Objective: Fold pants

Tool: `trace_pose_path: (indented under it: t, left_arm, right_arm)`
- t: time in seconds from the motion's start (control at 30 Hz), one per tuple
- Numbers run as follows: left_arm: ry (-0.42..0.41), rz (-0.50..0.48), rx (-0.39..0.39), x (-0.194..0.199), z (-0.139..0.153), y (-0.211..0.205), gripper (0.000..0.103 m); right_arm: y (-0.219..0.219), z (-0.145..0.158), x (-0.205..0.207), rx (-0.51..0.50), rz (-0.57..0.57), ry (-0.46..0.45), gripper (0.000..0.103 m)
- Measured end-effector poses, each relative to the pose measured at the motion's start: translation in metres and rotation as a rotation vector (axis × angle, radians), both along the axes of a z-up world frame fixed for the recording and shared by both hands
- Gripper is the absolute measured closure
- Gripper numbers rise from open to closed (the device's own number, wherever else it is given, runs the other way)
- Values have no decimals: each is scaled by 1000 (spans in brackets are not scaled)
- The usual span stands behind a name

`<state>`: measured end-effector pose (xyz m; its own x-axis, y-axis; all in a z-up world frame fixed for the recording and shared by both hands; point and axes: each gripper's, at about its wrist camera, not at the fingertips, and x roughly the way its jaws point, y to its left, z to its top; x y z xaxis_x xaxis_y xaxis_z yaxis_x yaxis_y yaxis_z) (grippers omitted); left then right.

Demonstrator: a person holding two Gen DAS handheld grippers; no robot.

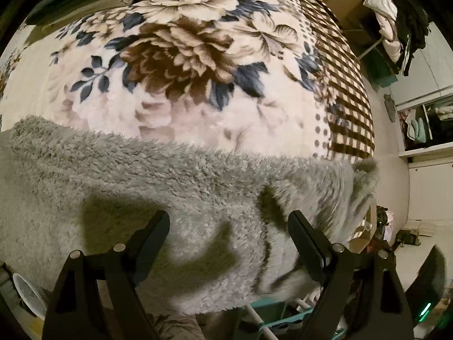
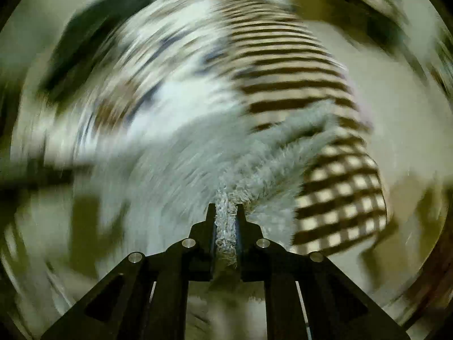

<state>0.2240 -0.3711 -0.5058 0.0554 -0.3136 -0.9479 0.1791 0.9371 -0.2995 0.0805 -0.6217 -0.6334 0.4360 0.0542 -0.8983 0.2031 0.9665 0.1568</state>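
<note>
The pants (image 1: 158,187) are grey and fluffy and lie across the near edge of a bed with a floral blanket (image 1: 181,65). My left gripper (image 1: 228,221) is open just above the pants, its black fingers (image 1: 154,235) spread wide with the fabric between them. In the right wrist view, which is heavily blurred, my right gripper (image 2: 226,212) is shut on a bunched fold of the grey pants (image 2: 254,167), which stretch away from the jaws over the bed.
The blanket has a brown checked border (image 1: 348,90) along the bed's right edge. A chair piled with clothes (image 1: 396,25) and an open cupboard (image 1: 424,124) stand on the right. A teal rack (image 1: 271,320) and a white bowl (image 1: 28,294) sit below the bed's near edge.
</note>
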Motion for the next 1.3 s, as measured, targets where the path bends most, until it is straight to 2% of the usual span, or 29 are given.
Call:
trace_pose_path:
  t: [0.07,0.1,0.17,0.23,0.27,0.3,0.33,0.37,0.4,0.43,0.47,0.5,0.57,0.63,0.67,0.73,0.77,0.8,0.87,0.97,1.03,1.1,1.13,1.17,1.2,1.23,1.27,1.3]
  left_arm:
    - [-2,-3,-3,1,1,-1,18]
    - [-2,-5,-3,1,1,-2,18]
    - [-2,-5,-3,1,1,-2,18]
    - [0,-1,-2,2,0,-1,18]
    - [1,2,0,2,-1,0,18]
    - [5,9,0,2,-2,1,18]
    - [9,13,-2,2,-2,2,18]
    - [15,17,-5,2,-3,3,18]
    - [17,18,-7,2,-3,3,18]
    - [17,16,-8,2,-3,3,18]
    - [14,13,-9,1,-2,3,18]
    - [8,8,-7,1,-1,3,18]
    - [-2,2,0,0,-1,3,18]
    - [-13,1,19,-1,-2,5,18]
    - [-16,-2,33,-2,-3,6,18]
    - [-12,-4,61,-4,-8,13,18]
    - [-8,-4,75,-5,-11,16,18]
    - [-1,-3,91,-5,-14,22,18]
    - [-1,-2,116,-5,-17,30,18]
    - [-11,8,144,-5,-22,42,18]
    - [-6,18,146,-6,-26,46,18]
    - [7,28,139,-6,-28,48,18]
    - [7,26,133,-6,-28,48,18]
    - [3,23,131,-6,-26,47,18]
    - [-9,12,130,-6,-24,46,18]
    - [-17,6,129,-6,-23,46,18]
    - [-24,2,126,-6,-21,47,18]
    - [-25,5,120,-5,-20,46,18]
  right_arm:
    - [17,-7,-6,-14,100,46,91]
    - [15,-10,-9,-22,98,57,91]
    - [0,-12,-11,-2,11,54,91]
    - [-38,-10,-26,26,-197,23,91]
    - [-63,-12,-33,30,-344,16,91]
    - [-98,-20,-50,45,-546,34,91]
    - [-115,-27,-61,79,-647,45,91]
    - [-147,-49,-83,144,-813,114,87]
    - [-160,-61,-94,172,-893,166,83]
    - [-170,-71,-105,184,-963,221,82]
    - [-175,-75,-114,205,-1002,242,80]
    - [-176,-74,-120,235,-1009,227,66]
    - [-160,-57,-116,238,-931,169,48]
    - [-128,-32,-104,189,-770,114,47]
    - [-106,-21,-85,140,-663,103,46]
    - [-42,-1,-51,-32,-366,83,38]
    - [-19,5,-41,-101,-269,80,33]
    - [21,6,-29,-220,-95,75,33]
    - [65,-1,-18,-394,54,108,33]
    - [71,-1,-6,-336,14,96,33]
    - [71,-4,12,-358,10,109,33]
    - [78,-18,28,-396,38,175,35]
    - [74,-23,32,-411,34,204,43]
    - [62,-25,32,-414,-7,216,78]
    - [36,-26,29,-385,-115,229,89]
    - [6,-25,22,-334,-228,245,89]
    - [-15,-25,14,-337,-307,260,89]
    - [-47,-21,1,-350,-428,283,84]
